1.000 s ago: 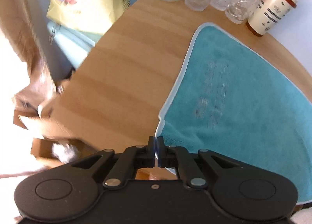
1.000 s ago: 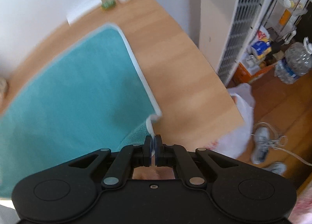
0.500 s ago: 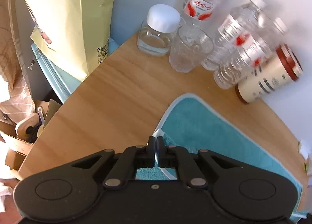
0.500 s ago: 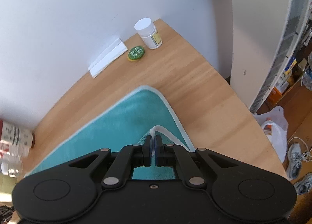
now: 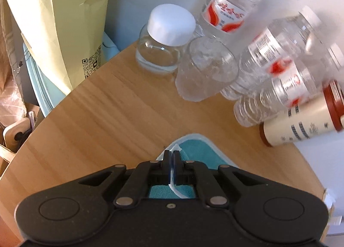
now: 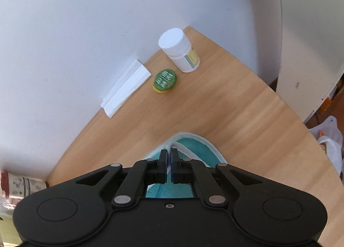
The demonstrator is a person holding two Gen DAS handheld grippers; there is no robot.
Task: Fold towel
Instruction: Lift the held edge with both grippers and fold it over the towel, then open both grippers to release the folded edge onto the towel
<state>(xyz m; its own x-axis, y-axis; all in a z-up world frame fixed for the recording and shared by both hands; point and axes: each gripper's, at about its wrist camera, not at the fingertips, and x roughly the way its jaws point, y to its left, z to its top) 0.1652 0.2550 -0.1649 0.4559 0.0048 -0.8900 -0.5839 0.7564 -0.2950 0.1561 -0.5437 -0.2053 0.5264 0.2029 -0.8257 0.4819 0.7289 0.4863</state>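
The teal terry-cloth towel with a pale white-blue bound edge [image 5: 201, 148] lies on the light wooden tabletop with visible grain [image 5: 111, 113], a rounded corner poking out ahead of each claw. The pile looks short and fuzzy, the edging smooth. The black plastic left gripper [image 5: 171, 154] has its jaws closed on a raised piece of the towel's edge, white binding pinched between them, over the towel corner beneath. The black plastic right gripper [image 6: 168, 153] is likewise clamped on a lifted white edge strip of the towel [image 6: 193, 144].

Past the left corner stand a clear glass jar with a white lid [image 5: 164, 40], a textured clear tumbler [image 5: 204, 70], clear ribbed plastic water bottles with red labels [image 5: 273, 64] and a cream paper cup with a dark red lid [image 5: 305, 124]. Past the right corner sit a white plastic pill bottle [image 6: 179, 50], a small round green tin [image 6: 164, 79] and a folded white paper [image 6: 125, 91] against the white wall.
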